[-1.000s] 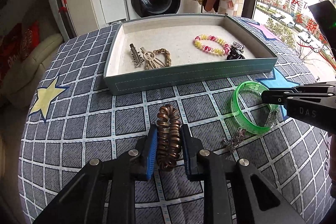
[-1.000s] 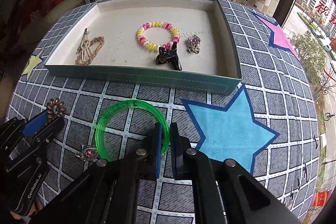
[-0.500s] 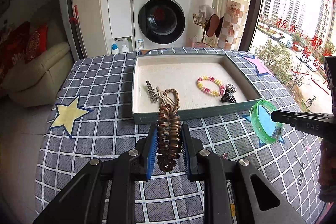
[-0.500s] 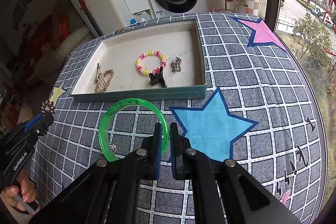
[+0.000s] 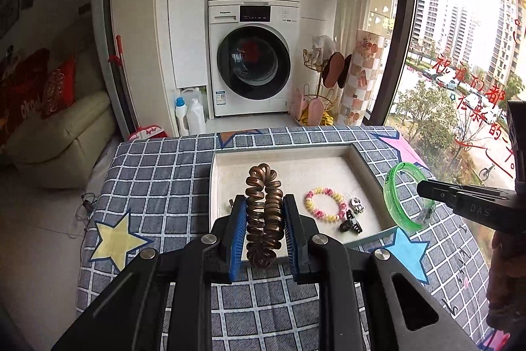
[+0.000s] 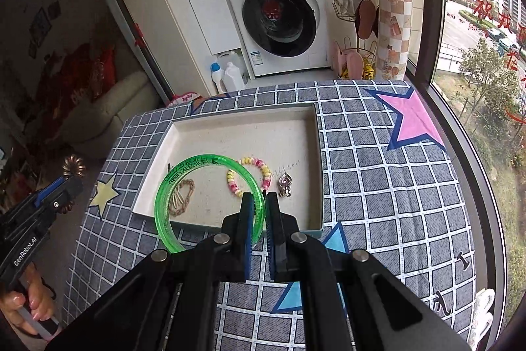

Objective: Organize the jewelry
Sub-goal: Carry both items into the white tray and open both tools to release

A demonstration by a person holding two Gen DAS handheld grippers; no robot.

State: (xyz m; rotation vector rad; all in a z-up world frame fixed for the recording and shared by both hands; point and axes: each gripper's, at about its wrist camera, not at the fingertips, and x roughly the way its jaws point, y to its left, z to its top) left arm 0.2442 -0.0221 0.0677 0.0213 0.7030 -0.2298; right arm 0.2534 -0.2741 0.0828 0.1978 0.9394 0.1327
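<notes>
Left wrist view: left gripper (image 5: 264, 222) pinches springy brown coil hair tie (image 5: 264, 213) mid-loop above tray (image 5: 363, 165); right gripper (image 6: 259, 213) clamps stiff, slippery-looking green bangle (image 6: 203, 162) by rim.

Table (image 6: 361, 186) draped in grey cloth gridded with white lines, printed with large stars: yellow (image 5: 115, 239) at left, blue (image 5: 407, 252) at near right, pink (image 6: 414, 120) at far right. Directly on cloth, near middle: shallow rectangular teal-walled tray (image 6: 230, 226) with pale cream floor. Tray's near wall just beside blue star's tip. Table's far edge facing white front-loading washing machine (image 5: 253, 58).
</notes>
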